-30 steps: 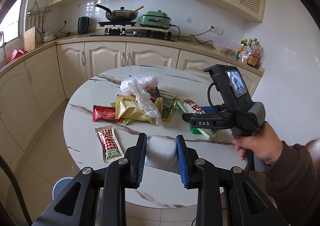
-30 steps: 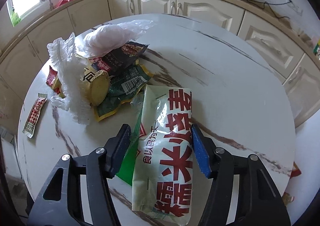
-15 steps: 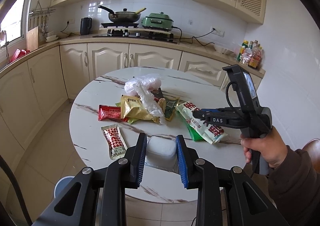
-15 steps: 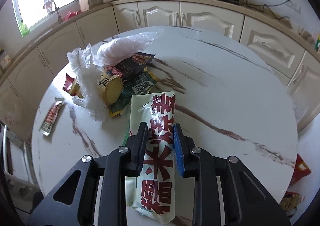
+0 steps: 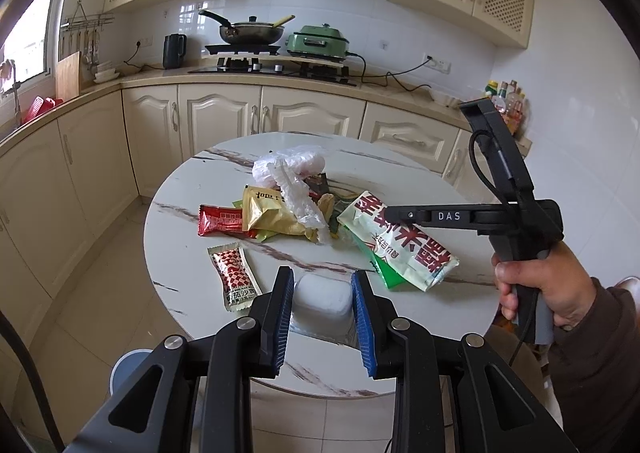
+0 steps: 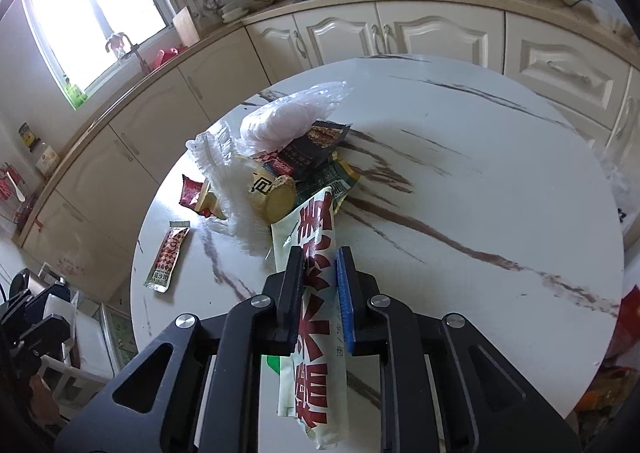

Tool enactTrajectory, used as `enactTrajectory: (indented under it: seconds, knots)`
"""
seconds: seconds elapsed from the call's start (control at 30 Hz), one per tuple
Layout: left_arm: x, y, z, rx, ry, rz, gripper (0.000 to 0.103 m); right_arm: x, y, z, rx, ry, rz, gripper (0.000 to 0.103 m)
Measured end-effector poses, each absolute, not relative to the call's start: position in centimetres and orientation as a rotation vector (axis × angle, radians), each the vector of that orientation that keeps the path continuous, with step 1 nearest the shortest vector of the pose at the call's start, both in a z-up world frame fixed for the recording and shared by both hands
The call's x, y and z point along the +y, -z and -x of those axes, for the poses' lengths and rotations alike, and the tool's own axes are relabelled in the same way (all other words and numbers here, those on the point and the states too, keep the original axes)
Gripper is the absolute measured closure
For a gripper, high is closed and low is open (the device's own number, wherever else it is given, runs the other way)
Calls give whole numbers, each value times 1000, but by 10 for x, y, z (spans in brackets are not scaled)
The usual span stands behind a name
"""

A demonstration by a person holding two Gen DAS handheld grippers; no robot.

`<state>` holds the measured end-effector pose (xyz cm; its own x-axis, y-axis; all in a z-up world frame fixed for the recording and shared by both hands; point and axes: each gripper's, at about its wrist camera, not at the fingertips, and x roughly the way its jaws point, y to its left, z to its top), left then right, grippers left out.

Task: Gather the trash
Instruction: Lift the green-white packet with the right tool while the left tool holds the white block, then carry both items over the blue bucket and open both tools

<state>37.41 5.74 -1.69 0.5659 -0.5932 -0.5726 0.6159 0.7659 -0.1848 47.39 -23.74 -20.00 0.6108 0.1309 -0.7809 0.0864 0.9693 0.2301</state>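
My right gripper point(image 6: 318, 257) is closing on a white snack bag with red characters point(image 6: 314, 353); its pads press the bag's sides and the bag hangs tilted over the round marble table point(image 6: 480, 193). From the left wrist view, the right gripper point(image 5: 390, 213) grips the bag point(image 5: 404, 249) at its far end. My left gripper point(image 5: 322, 277) is shut on a white plastic tub point(image 5: 322, 299) near the table's front edge. A trash pile lies mid-table: a clear plastic bag point(image 5: 292, 169), a yellow wrapper point(image 5: 268, 211), a red wrapper point(image 5: 220, 219) and a checkered sachet point(image 5: 234, 273).
A person's hand and brown sleeve point(image 5: 548, 285) hold the right gripper's handle. A pale blue bin point(image 5: 128, 365) sits on the floor below the table's front left. Cream cabinets and a counter with a hob point(image 5: 256, 61) ring the room.
The right gripper's jaws have closed from wide apart onto the white snack bag and lifted it, drawing it back from the pile. The left gripper has kept still with the tub.
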Motion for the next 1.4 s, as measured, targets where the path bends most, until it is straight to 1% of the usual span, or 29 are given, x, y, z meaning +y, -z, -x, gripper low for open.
enactTrajectory:
  seconds: [0.2, 0.53, 0.87, 1.2, 1.4]
  knots:
    - [64, 16, -374, 655, 703, -27, 78, -220, 193, -474, 915, -50, -243, 87]
    - [76, 22, -375, 662, 690, -5, 78, -173, 176, -473, 891, -96, -134, 88]
    - [93, 21, -378, 657, 669, 18, 78, -159, 171, -479, 847, -115, -124, 89]
    - [122, 21, -386, 642, 614, 54, 78, -137, 158, -490, 810, -155, -98, 90]
    - [161, 29, -392, 645, 541, 87, 78, -92, 148, -503, 782, -249, -75, 90]
